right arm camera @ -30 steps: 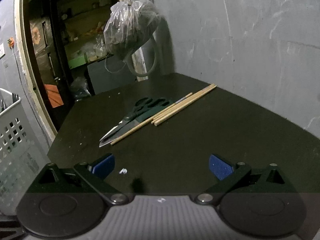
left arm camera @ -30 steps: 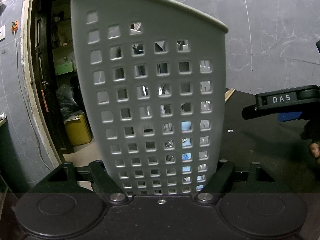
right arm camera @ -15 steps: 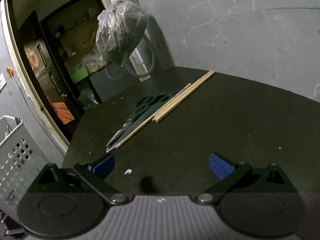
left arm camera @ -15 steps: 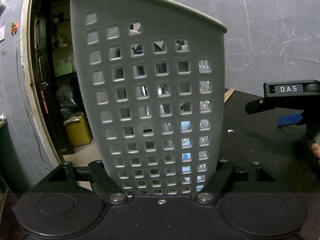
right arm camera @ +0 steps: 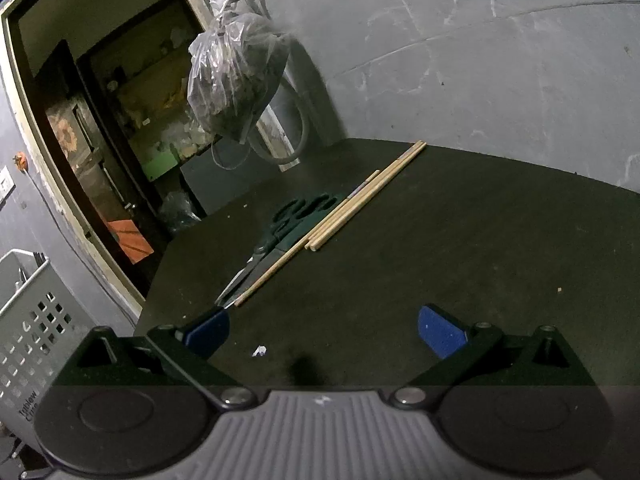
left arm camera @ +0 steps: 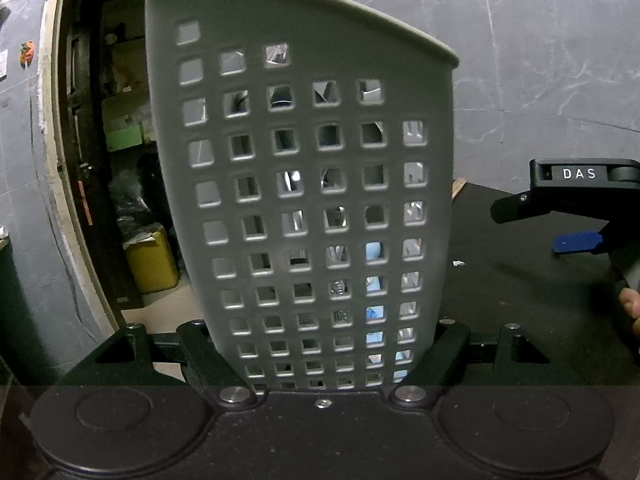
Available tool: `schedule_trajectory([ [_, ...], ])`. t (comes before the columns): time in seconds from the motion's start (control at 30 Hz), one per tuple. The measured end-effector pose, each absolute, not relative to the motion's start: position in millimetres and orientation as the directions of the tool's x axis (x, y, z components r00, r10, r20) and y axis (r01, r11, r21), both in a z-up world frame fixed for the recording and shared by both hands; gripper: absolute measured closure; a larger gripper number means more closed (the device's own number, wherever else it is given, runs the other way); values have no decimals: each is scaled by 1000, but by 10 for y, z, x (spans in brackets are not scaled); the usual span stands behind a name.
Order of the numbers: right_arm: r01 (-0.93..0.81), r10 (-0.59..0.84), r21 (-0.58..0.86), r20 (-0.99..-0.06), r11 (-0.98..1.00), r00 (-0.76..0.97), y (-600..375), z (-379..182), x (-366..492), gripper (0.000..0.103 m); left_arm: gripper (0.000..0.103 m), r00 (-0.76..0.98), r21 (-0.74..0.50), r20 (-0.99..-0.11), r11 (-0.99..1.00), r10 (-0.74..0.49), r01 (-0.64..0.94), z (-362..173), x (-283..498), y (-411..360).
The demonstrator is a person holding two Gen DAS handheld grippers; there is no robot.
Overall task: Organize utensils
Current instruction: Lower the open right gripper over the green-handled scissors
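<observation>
The left tool (left arm camera: 320,360) clamps the grey perforated basket (left arm camera: 304,184); the right tool (right arm camera: 324,330) gapes wide and empty. Chopsticks (right arm camera: 360,204) and scissors (right arm camera: 280,236) lie at 12 o'clock on the dark surface (right arm camera: 460,240). Best approach low, straddle one chopstick mid-length, close squarely

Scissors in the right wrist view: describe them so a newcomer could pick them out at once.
On the dark tabletop, near its far-left edge by the doorway, lies a bundle of long pale wooden chopsticks. The dark green-handled scissors lie alongside them on the left, the only item there with finger loops and metal blades.
</observation>
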State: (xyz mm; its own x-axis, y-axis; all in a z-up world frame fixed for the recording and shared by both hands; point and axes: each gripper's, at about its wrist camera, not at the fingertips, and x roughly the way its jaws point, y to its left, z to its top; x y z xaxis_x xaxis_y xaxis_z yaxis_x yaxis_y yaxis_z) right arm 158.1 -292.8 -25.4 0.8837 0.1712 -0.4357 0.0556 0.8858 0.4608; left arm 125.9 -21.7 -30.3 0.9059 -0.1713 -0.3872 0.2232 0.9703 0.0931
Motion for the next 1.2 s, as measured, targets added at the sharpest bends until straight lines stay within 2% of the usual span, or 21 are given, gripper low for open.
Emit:
schedule_trajectory([
  [0.47, 49, 174, 439, -454, 897, 874, -2912, -226, 1641, 0, 23, 896, 77, -391, 963, -209, 258, -336, 1353, -93],
  [0.63, 2, 185, 337, -521, 942, 834, -2837, -111, 1852, 0, 23, 900, 79, -379, 961, -216, 264, -370, 1369, -49],
  [0.93, -78, 127, 117, -507, 990, 853, -2629, 177, 2511, 0, 23, 902, 81, -368, 959, -224, 271, -455, 1360, -6],
  [1.2, -54, 199, 263, -565, 963, 801, -2658, 300, 3293, 0, 23, 902, 78, -367, 959, -228, 274, -442, 1354, -22],
])
